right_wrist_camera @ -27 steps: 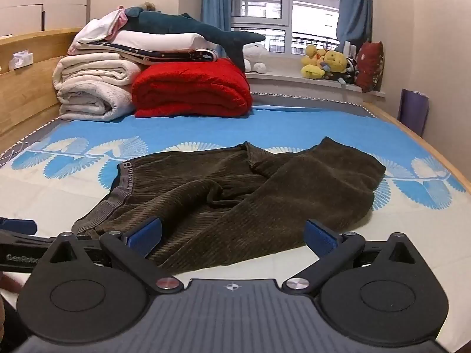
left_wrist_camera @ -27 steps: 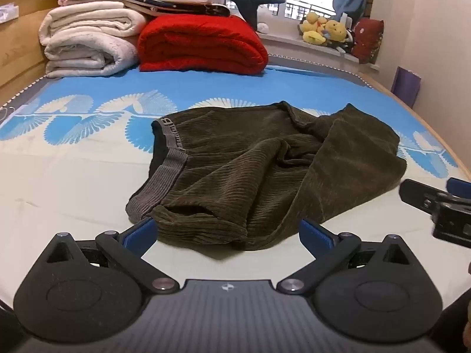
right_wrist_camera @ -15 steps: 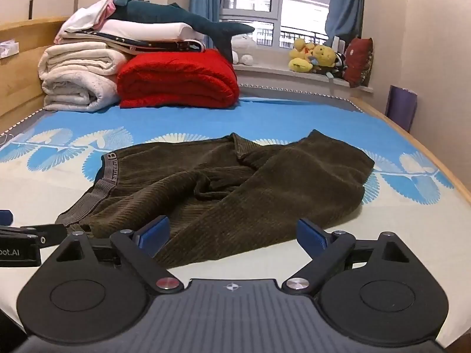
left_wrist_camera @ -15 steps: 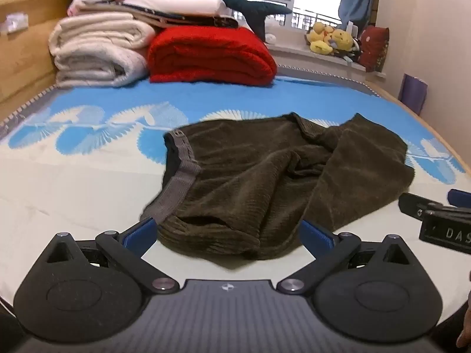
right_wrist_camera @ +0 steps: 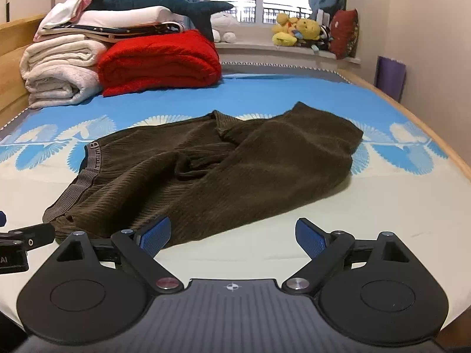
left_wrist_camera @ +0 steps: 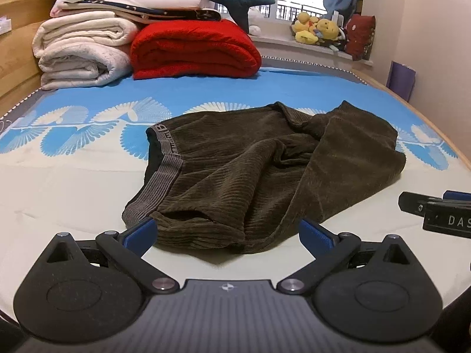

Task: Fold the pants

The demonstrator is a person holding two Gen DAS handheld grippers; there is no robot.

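**Both grippers hovering open over crumpled corduroy pants**

The brown corduroy pants (left_wrist_camera: 265, 176) are lying rumpled on the bed (left_wrist_camera: 73, 182), over its blue-and-cream fan-patterned sheet, with the grey elastic waistband (left_wrist_camera: 164, 173) facing left and the legs bunching toward the right. The left gripper (left_wrist_camera: 226, 232) is sitting with its jaws spread wide at the near hem, one blue pad (left_wrist_camera: 141, 232) just beside the waistband corner, gripping nothing. The right gripper (right_wrist_camera: 232, 234) is likewise gaping and empty, its left pad (right_wrist_camera: 156, 234) just at the near cloth edge, its right pad over bare sheet.

The fabric is looking soft, thick and limp, fairly light, and likely to drape and slump rather than hold a crease; its ribbed surface should be giving the pads good friction. The firmest holds are probably the waistband corner for the left gripper and a leg hem on the right for the other, pinching both layers together so the lower one is not dragging behind.
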